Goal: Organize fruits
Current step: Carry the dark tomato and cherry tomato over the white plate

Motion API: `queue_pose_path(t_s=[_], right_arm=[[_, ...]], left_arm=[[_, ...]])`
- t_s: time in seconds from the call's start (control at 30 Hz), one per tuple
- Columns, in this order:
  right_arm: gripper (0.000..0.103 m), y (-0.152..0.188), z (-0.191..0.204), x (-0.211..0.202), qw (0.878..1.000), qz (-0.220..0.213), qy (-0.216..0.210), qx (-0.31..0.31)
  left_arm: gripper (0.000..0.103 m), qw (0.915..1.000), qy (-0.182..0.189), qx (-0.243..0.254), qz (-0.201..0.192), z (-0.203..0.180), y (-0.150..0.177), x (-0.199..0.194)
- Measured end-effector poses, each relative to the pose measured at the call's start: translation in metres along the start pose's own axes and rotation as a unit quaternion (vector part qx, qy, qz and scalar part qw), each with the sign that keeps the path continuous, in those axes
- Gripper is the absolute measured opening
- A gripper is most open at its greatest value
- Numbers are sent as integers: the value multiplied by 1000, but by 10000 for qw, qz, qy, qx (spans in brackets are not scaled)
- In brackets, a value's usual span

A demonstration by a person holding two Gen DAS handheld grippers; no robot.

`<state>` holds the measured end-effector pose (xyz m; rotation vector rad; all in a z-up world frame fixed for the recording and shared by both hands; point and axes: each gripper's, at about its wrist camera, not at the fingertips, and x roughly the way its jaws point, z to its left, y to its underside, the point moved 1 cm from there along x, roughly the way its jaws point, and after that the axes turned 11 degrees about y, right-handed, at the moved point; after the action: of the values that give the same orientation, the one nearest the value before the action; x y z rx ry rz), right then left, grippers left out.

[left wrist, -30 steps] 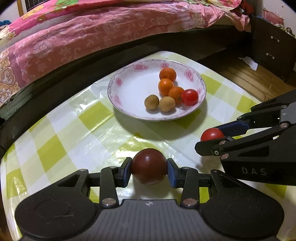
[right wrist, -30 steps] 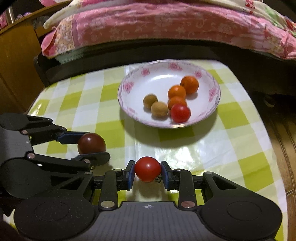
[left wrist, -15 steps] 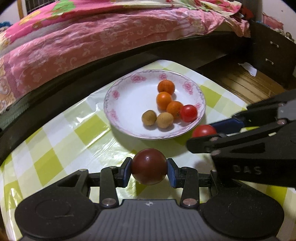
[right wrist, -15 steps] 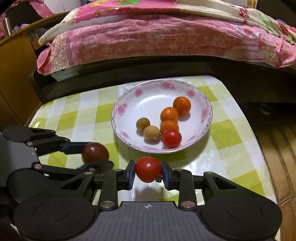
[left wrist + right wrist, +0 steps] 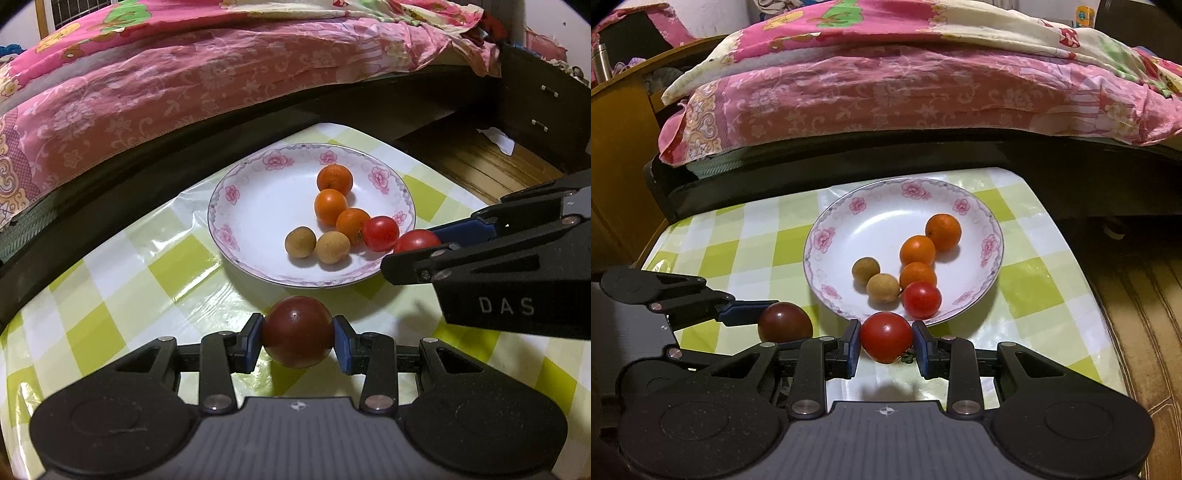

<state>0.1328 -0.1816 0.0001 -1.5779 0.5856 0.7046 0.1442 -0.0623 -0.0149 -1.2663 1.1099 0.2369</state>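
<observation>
Six fruits lay in the plate (image 5: 991, 243) already; the left tool (image 5: 297, 338) clenched a dark tomato (image 5: 297, 331), the right tool (image 5: 886, 341) a red tomato (image 5: 886, 336), both unplaced.

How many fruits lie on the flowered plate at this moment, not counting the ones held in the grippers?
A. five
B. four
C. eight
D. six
D: the plate holds three orange fruits, two brown round fruits and one red tomato, while the dark red tomato sits clamped in the left gripper and the bright red tomato in the right gripper, both short of the plate.
</observation>
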Motion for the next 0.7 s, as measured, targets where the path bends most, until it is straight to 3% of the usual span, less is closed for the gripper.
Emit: queue_pose_path(t_s=[0.7], right_arm=[[27,-11,-20,12,9997,-10,148,214]], left_arm=[[47,9997,-82,-121,-208,15,-20,2]])
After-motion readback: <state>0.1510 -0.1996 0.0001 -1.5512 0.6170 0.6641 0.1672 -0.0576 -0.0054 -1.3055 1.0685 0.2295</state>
